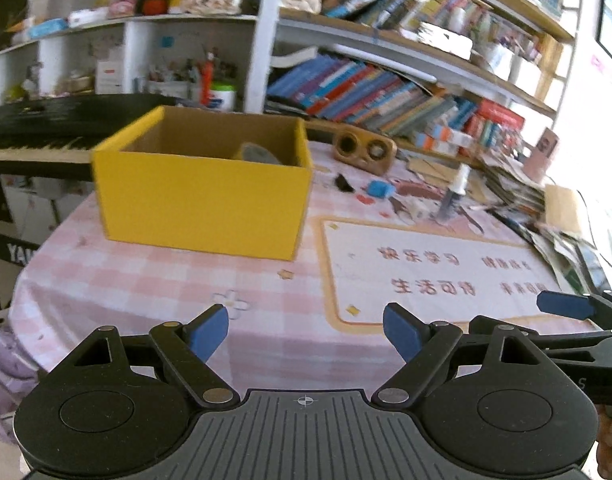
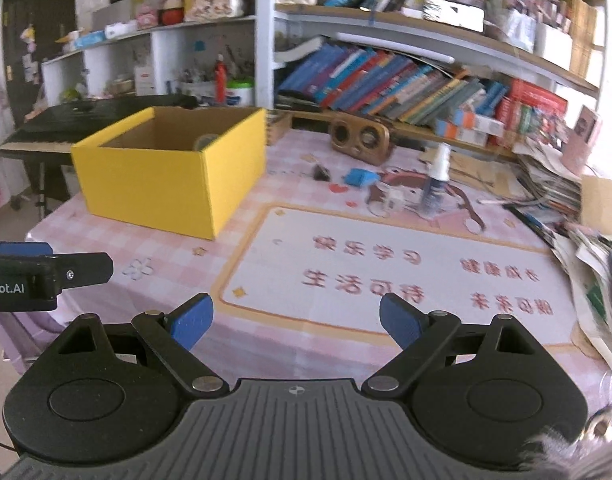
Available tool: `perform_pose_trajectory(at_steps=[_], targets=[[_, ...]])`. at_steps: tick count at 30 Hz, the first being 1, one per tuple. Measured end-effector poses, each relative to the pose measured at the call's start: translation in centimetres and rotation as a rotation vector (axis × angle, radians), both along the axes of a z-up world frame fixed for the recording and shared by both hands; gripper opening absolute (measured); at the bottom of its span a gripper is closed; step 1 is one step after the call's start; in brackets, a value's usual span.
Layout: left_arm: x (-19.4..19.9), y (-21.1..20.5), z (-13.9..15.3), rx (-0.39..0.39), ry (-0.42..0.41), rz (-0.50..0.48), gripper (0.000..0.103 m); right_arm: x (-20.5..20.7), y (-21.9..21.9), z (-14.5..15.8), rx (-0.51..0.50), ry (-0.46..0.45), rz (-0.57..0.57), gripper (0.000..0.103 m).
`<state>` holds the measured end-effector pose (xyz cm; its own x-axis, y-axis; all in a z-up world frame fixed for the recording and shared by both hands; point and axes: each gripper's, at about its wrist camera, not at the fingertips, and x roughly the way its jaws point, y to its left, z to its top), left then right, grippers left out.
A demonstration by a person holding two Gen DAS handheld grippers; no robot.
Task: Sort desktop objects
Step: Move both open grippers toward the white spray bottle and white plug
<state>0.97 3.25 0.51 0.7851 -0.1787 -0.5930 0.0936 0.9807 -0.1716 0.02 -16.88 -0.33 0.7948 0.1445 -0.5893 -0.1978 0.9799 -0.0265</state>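
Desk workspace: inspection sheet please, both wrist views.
Surface: pink checked tablecloth with a printed mat.
Job's things: open yellow box, something roundish inside; black clip, blue block, spray bottle, small white item loose behind the mat.
Clutter: wooden speaker; paper stacks on the right edge.
Grippers: left tongs and right tongs open, empty, above the cloth.
Cables: nothing seen.
Surroundings: bookshelves, keyboard.

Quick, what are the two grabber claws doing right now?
Left gripper: open, holding nothing, above the pink tablecloth.
Right gripper: open, holding nothing.
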Motion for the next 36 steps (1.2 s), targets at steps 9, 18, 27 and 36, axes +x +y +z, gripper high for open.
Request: perform_pose_trajectory(at_steps=[9, 18, 27, 36], targets=[[1.6, -3.9, -0.7, 0.002, 0.026, -0.111, 0.087, -0.2, -3.7, -0.5, 0.005, 0.027, -0.113, 0.090], [3.9, -7.9, -0.9, 0.014, 0.048, -0.176, 0.087, 0.9, -7.7, -0.8, 0.015, 0.056, -0.183, 0.090], [6.4, -10.7, -1.3, 0.014, 0.072, -0.169, 0.087, 3.8, -10.6, -1.2, 0.007, 0.081, -0.166, 0.088], [9.6, -13.4, -1.6, 0.010, 0.086, -0.143, 0.087, 7.5, -13.5, -1.4, 0.005, 0.097, -0.128, 0.087]])
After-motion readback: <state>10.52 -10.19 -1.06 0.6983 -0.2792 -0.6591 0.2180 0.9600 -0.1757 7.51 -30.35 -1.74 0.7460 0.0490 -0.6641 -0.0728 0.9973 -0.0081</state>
